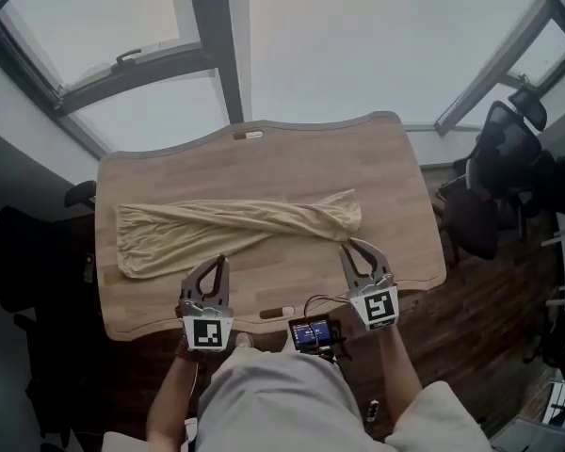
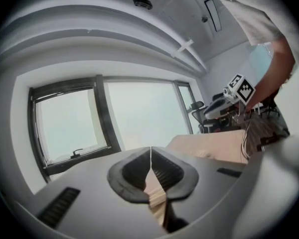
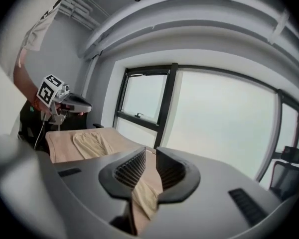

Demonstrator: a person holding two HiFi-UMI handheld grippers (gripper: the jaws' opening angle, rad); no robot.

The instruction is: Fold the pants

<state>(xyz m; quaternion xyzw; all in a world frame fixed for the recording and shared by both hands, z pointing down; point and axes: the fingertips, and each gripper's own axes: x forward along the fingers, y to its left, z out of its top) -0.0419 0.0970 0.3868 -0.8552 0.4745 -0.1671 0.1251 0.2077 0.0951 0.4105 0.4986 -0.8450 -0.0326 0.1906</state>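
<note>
Cream pants (image 1: 226,226) lie stretched lengthwise across the wooden table (image 1: 292,163), the wider end at the left and the bunched end at the right. My left gripper (image 1: 218,262) hovers just in front of the pants' near edge, left of middle; its jaws (image 2: 150,151) are shut with nothing in them. My right gripper (image 1: 348,245) is just in front of the bunched right end. Its jaws (image 3: 150,154) stand a little apart. Cloth from the pants (image 3: 143,193) shows below the gap, and no pad presses on it.
A small device with a lit screen (image 1: 313,332) and cables sits at the table's near edge between my arms. Black office chairs (image 1: 508,172) stand to the right of the table, with dark furniture (image 1: 24,262) to its left. Windows (image 1: 377,36) run beyond the far edge.
</note>
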